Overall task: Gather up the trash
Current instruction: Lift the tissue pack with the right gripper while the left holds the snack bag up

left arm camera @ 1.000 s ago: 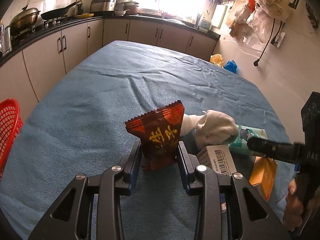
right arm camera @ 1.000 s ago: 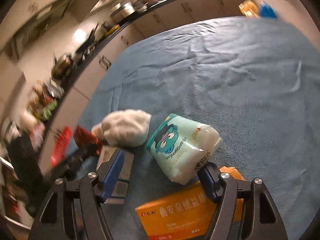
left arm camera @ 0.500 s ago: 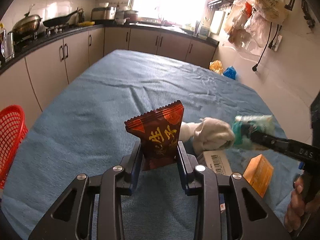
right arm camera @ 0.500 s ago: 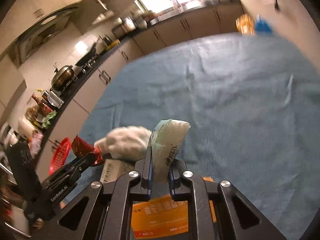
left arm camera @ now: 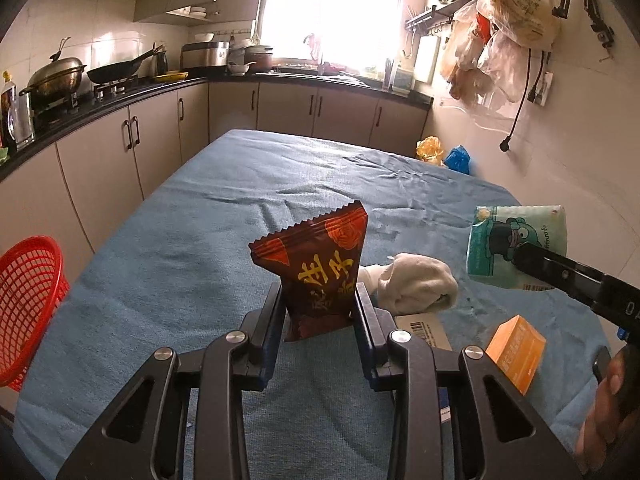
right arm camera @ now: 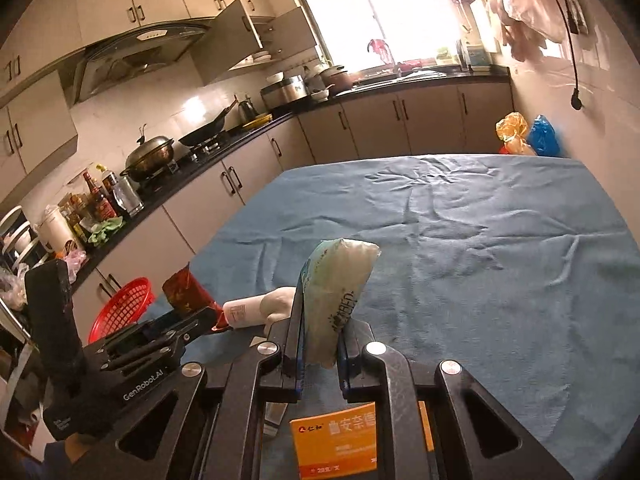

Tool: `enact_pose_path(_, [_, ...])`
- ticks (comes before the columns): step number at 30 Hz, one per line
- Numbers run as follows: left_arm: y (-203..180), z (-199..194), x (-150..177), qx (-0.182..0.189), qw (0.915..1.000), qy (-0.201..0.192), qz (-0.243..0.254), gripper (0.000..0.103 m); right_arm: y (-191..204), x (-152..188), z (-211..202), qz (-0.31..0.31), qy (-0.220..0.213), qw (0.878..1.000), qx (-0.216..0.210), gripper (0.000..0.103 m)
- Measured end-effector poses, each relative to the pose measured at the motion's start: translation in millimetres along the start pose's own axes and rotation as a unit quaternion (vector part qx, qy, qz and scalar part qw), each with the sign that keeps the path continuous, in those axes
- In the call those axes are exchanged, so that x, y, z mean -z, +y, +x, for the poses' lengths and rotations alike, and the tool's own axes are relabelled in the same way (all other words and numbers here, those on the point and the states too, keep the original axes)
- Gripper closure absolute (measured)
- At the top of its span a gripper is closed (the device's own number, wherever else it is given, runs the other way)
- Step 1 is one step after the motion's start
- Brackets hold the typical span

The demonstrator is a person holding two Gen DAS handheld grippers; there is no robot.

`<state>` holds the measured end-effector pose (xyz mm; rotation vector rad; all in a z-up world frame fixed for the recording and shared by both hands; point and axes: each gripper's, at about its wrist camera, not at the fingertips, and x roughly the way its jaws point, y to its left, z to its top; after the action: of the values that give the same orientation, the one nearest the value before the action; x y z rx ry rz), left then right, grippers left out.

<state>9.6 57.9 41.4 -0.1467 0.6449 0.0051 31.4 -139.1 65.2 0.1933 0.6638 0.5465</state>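
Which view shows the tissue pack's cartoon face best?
The left wrist view: the tissue pack faces it, printed front showing, held by the right tool. The right wrist view shows only its edge.

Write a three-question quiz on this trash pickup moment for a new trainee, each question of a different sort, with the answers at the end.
1. True or false: the left gripper is shut on the dark red snack wrapper.
2. Multiple choice: what does the right gripper hold? A) the orange box B) the tissue pack C) the white sock
3. Fill in: seen from the left wrist camera, the red basket stands off the table's ____ edge.

Key: 1 true. 2 B; the tissue pack is pinched between the fingers, lifted above the blue tablecloth, while the orange box lies below on the cloth. 3 left.
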Motion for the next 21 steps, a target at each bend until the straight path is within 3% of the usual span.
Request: enact_pose_path(21, [-2, 0, 3, -0.008, 0.9999, -0.002, 0.009, 0.071, 10, 6, -3, -0.024, -0.006, 0.999, -0.024, 0.089])
